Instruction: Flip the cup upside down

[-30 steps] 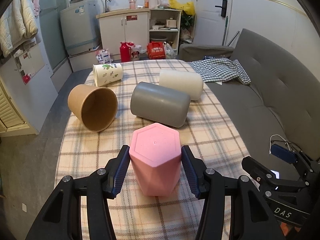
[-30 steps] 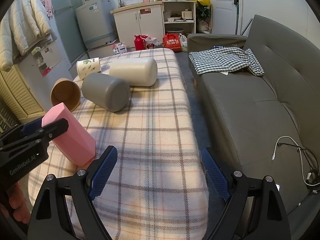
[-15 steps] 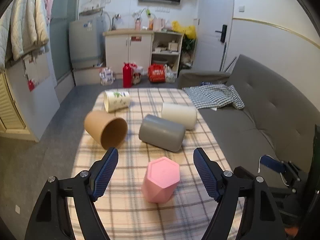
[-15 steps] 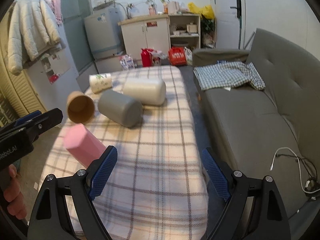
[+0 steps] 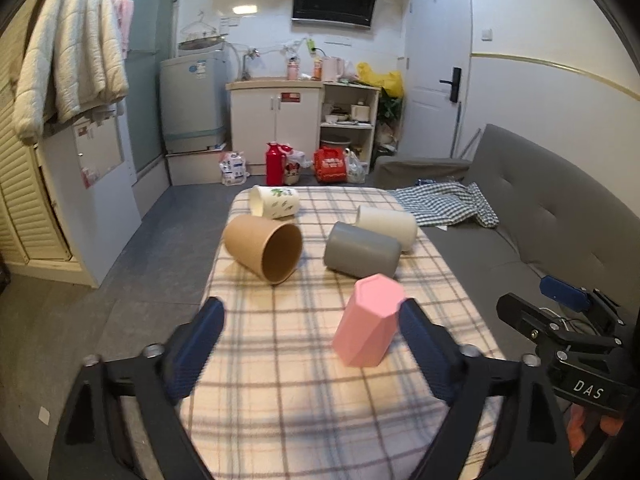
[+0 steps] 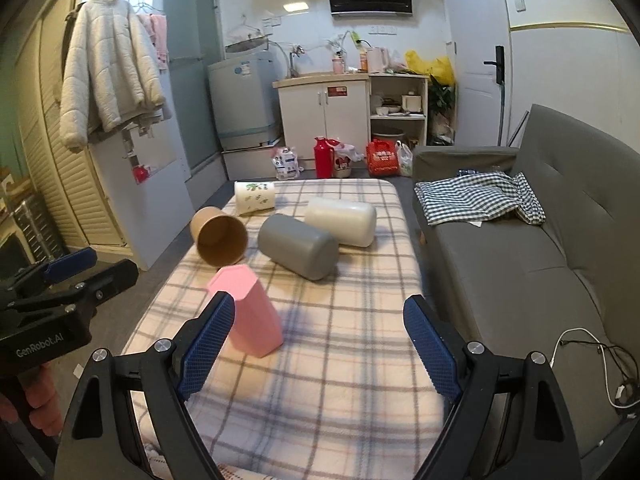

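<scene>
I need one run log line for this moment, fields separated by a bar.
pink cup: upside down on table, released | left tool: open | right tool: open, empty | four other cups: on their sides

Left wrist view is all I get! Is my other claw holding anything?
Observer: No. The right claw is open wide and grips nothing.
Operator: Who's holding my left claw?
Observer: A hand grips the handle under the left claw.
Operator: Is anything hiding on the sofa?
Observer: A white cable lies on the sofa seat, at the near end.
</scene>
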